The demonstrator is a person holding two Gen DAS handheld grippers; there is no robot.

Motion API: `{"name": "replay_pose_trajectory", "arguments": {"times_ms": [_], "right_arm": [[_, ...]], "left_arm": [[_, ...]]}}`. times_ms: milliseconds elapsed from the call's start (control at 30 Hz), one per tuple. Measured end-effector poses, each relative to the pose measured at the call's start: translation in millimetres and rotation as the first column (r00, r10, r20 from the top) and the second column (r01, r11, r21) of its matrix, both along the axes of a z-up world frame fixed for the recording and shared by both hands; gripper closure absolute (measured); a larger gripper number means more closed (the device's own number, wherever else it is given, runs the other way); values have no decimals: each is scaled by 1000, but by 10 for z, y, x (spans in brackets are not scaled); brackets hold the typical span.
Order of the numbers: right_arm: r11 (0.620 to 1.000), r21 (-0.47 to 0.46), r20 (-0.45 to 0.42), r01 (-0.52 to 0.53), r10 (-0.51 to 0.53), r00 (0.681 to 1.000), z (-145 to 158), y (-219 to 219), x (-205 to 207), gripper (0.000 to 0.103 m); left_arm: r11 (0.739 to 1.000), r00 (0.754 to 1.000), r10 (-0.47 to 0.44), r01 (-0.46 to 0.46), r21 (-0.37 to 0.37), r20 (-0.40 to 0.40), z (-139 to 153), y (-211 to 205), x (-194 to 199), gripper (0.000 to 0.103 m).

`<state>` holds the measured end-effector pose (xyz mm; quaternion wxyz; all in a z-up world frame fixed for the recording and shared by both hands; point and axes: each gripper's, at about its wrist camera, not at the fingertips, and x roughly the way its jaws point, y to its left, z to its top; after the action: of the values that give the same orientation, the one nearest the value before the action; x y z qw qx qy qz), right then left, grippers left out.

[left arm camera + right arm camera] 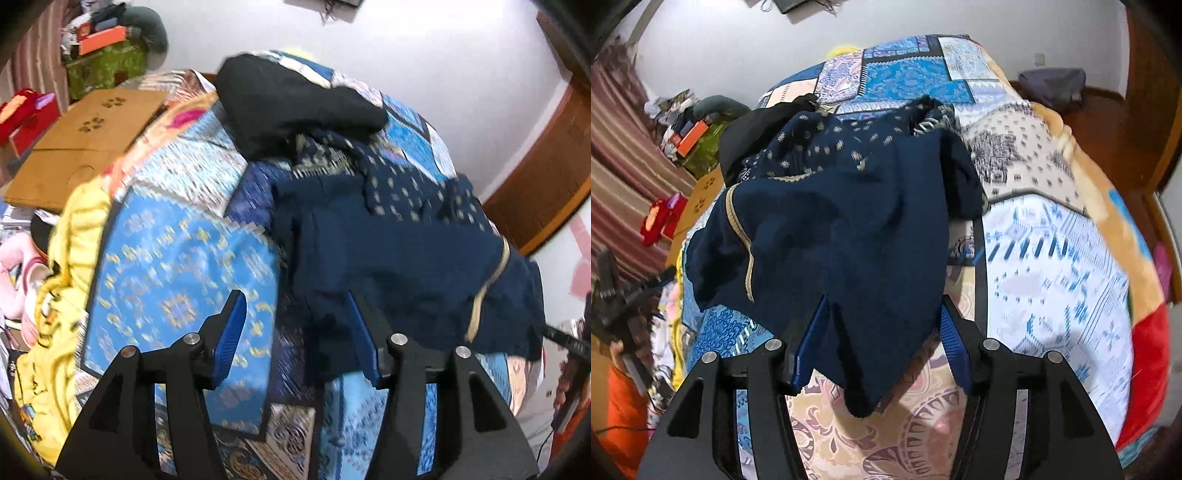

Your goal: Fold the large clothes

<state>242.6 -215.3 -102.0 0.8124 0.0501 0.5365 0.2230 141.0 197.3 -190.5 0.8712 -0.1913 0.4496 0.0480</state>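
I had both tools over the bed (pixel 177 236), each pointing steeply down at the navy garment (pixel 399 258) that lay bunched on the patchwork bedspread (pixel 1052 266). From the left wrist view the garment filled the frame from about 12 to 3 o'clock, with a black garment (pixel 291 107) heaped beyond it at 12.

The left tool (pixel 295 328) was released, its jaws standing apart; the near hem of the navy cloth reached in from the 3 o'clock side against the right-hand pad, and the left-hand pad stood clear over bare bedspread. The right tool (pixel 882 332) was released too, with a hanging point of the garment drooping between its pads and neither pad pressing it, though motion blur made the contact on the 9 o'clock pad hard for me to be sure of.

I judged the step in hand to be setting the cloth down and preparing a fresh hold. To do it well, I would have let the fabric settle fully, then picked two matching corners on the tan-trimmed edge (pixel 740 236), not a loose middle bunch. Gripping a single layer near each corner and keeping the two tools level should have let the garment spread flat for a clean fold.
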Motion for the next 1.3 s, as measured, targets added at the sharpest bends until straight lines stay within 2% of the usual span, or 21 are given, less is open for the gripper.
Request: {"name": "replay_pose_trajectory", "arguments": {"times_ms": [100, 167, 267, 333, 400, 433, 500, 533, 567, 600, 667, 733, 800, 933, 1000, 1100, 1200, 1300], "right_arm": [[1000, -17, 35, 5, -4, 999, 8, 45, -80, 47], [1000, -20, 47, 10, -9, 999, 11, 77, -117, 45], [1000, 5, 62, 16, -16, 998, 14, 122, -124, 45], [1000, 11, 73, 25, -26, 997, -1, 143, -114, 45], [1000, 12, 84, 10, -11, 996, -1, 186, -123, 53], [1000, 21, 92, -1, -1, 996, 11, 198, -146, 67], [997, 66, 66, -32, 28, 997, 22, 232, -163, 90], [995, 95, 45, -43, 39, 998, 23, 245, -168, 91], [994, 102, 54, -43, 38, 998, 52, 265, -193, 91], [995, 87, 81, -45, 38, 996, 101, 296, -226, 92], [996, 67, 127, -64, 55, 990, 211, 357, -286, 93], [994, 78, 176, -80, 65, 982, 385, 382, -335, 93], [990, 106, 219, -88, 63, 974, 612, 375, -346, 93], [983, 157, 321, -95, 40, 946, 1069, 370, -352, 94], [981, 172, 366, -95, 26, 930, 1275, 370, -315, 94], [983, 172, 422, -70, -9, 907, 1496, 378, -175, 94], [980, 196, 426, -27, -60, 903, 1560, 319, 67, 94], [976, 216, 410, 23, -112, 905, 1541, 261, 304, 94]], "left_arm": [[998, 998, -57, 56, -38, -27, -153, -130, 22, 48], [992, 994, -90, 83, -90, -67, -311, -213, 86, 48], [989, 988, -90, 74, -128, -123, -509, -264, 213, 48], [986, 989, -82, 62, -158, -124, -567, -262, 280, 48], [980, 990, -78, 54, -194, -120, -598, -267, 339, 48], [976, 989, -83, 56, -210, -124, -606, -270, 370, 48], [974, 989, -80, 51, -222, -122, -601, -281, 395, 48], [971, 991, -76, 48, -232, -113, -589, -281, 399, 50], [968, 992, -78, 52, -247, -99, -568, -285, 392, 60], [967, 993, -81, 57, -247, -89, -540, -294, 378, 66], [972, 991, -102, 81, -221, -82, -444, -324, 341, 94], [957, 988, -123, 94, -274, -91, -347, -305, 301, 95], [947, 991, -128, 111, -302, -37, -114, -305, 228, 95], [953, 988, -123, 145, -268, 98, 450, -286, 82, 95], [961, 976, -105, 149, -234, 188, 811, -243, 18, 95], [968, 956, -69, 134, -212, 287, 1189, -120, 68, 96], [977, 946, -38, 103, -185, 323, 1395, 23, 219, 96], [987, 948, -21, 70, -144, 316, 1408, 75, 450, 95]]}}
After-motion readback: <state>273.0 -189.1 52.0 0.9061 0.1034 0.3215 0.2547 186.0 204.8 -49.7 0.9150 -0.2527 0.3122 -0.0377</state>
